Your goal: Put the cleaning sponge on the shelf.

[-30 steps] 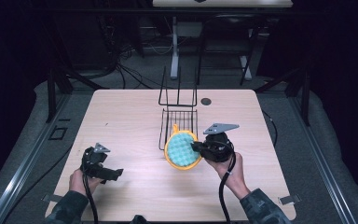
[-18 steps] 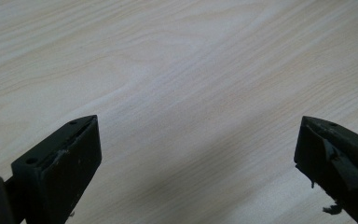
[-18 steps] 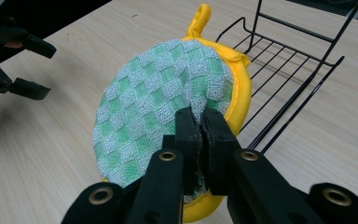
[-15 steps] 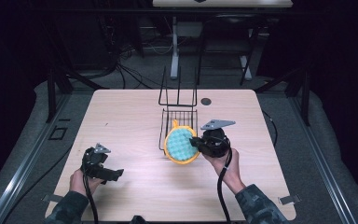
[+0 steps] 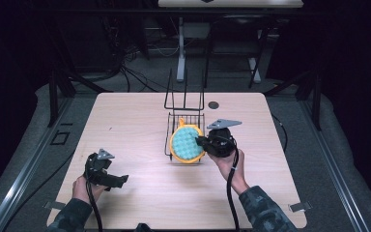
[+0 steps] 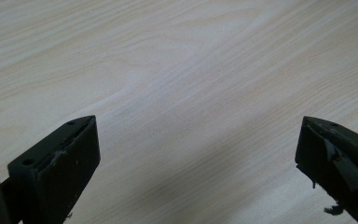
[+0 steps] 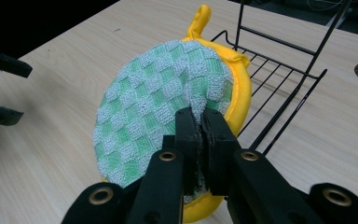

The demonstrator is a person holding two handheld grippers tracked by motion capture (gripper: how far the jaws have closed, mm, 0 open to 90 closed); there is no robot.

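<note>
Two grippers in your hands. Your right gripper [image 5: 204, 143] is clamped on the edge of the round pot holder [image 5: 187, 144], green checks with a yellow rim and loop; it is lifted and tilted at the front of the black wire rack [image 5: 185, 104] near the middle of the wooden table [image 5: 125, 121]. Your left gripper [image 6: 196, 154] has its jaws spread wide over bare wood near the table's front left, gripping nothing.

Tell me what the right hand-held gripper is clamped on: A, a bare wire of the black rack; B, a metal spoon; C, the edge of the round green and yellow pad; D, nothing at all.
C: the right hand-held gripper has its jaws pinched shut on the edge of the round green and yellow pad, beside the black rack.
</note>
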